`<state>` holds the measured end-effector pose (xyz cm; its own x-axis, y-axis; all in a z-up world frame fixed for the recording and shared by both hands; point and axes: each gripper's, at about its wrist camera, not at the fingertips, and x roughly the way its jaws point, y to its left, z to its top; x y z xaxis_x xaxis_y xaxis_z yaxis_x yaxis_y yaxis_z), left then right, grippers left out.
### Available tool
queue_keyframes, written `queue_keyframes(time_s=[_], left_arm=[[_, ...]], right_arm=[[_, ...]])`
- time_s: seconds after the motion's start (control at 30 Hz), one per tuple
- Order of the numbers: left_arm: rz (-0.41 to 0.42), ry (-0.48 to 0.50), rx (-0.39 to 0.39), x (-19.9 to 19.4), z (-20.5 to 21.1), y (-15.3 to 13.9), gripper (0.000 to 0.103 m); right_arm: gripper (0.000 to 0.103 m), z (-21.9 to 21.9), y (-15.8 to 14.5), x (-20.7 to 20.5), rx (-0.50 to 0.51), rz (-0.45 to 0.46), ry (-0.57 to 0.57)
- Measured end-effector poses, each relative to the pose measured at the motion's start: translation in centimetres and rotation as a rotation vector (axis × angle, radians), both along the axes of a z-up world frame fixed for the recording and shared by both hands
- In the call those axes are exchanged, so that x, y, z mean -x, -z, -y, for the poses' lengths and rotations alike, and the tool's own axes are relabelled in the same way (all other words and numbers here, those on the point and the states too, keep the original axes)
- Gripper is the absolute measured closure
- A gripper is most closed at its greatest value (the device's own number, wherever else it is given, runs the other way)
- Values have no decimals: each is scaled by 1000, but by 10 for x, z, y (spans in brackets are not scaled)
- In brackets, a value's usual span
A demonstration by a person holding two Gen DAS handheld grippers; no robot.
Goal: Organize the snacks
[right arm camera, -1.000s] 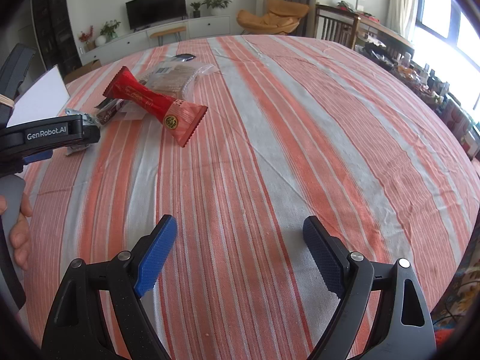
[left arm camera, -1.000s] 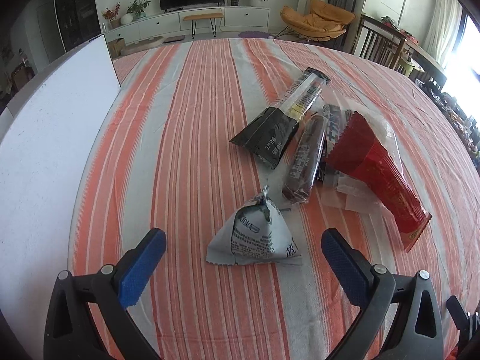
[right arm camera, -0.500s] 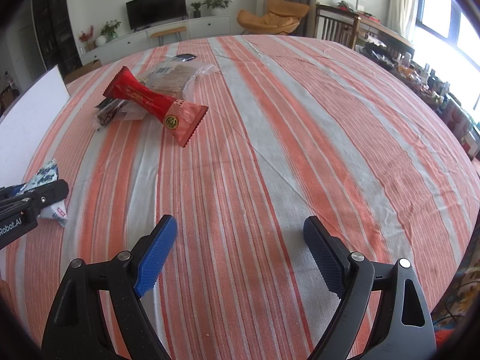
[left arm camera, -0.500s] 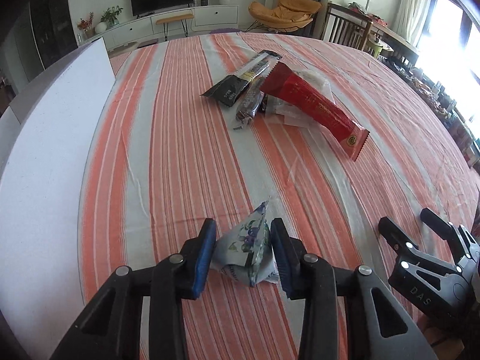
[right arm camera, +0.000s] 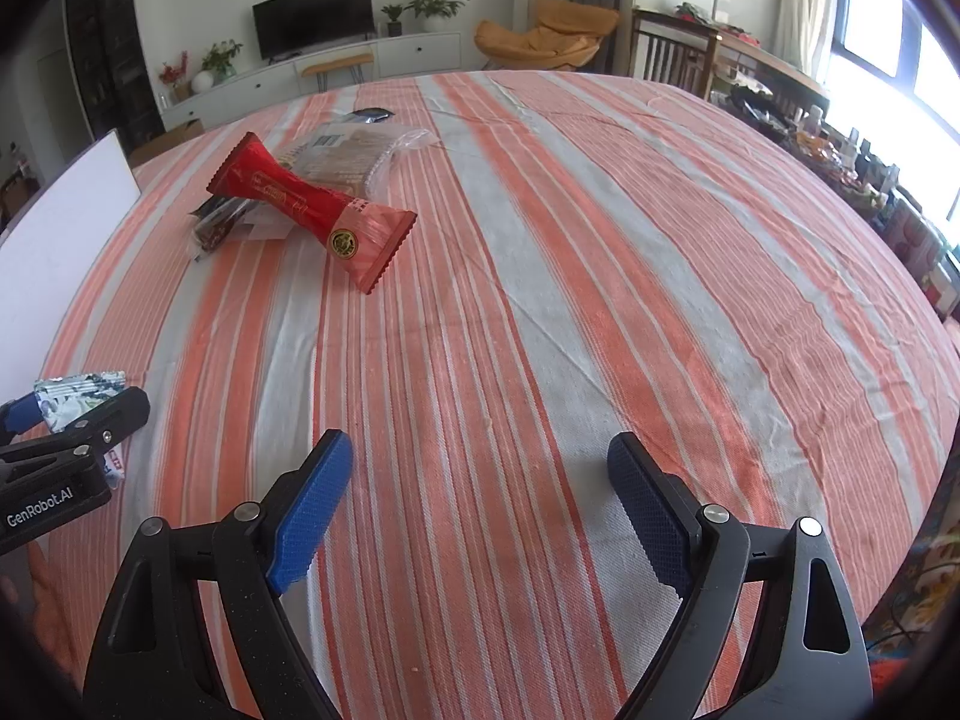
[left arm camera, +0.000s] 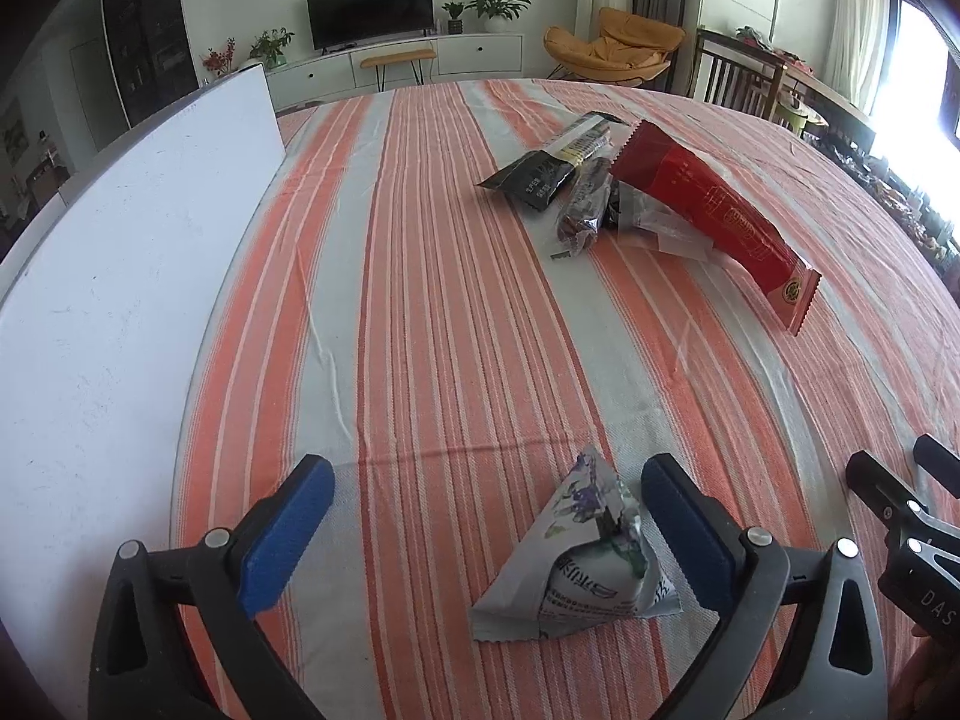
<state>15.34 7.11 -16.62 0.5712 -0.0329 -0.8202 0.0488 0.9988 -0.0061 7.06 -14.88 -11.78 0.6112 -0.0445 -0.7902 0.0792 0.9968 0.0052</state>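
Left gripper: its jaws are opening, blue pads standing wide apart, a pouch lying between them but nearer the right pad, neither pad pressing on it.
Pouch: a small pyramid-shaped packet, pale grey with purple and green print up the peak and dark lettering on its lower face, crimped along the bottom edge; it is sitting on the cloth close to the camera.
Right gripper: its fingers are standing apart over bare cloth, nothing between them.
Cloth: orange and grey stripes, covering the table.
Board: a white panel lying along the left edge.
Pile: the other snacks are lying well beyond the pouch, overlapping one another.
Red pack: long, with a gold seal near its serrated end, lying across a clear wrapper.
Black pack: flat, lying at the pile's left.
Brown bar: slim, lying between the black and the red.
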Motion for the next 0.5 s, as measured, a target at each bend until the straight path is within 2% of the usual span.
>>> queue_keyframes(time_s=[0.23, 0.5], left_arm=[[2, 0, 2, -11, -2, 10, 0], [4, 1, 1, -7, 1, 6, 0]], right_arm=[[13, 0, 0, 0, 0, 0, 0], [13, 0, 0, 0, 0, 0, -1]])
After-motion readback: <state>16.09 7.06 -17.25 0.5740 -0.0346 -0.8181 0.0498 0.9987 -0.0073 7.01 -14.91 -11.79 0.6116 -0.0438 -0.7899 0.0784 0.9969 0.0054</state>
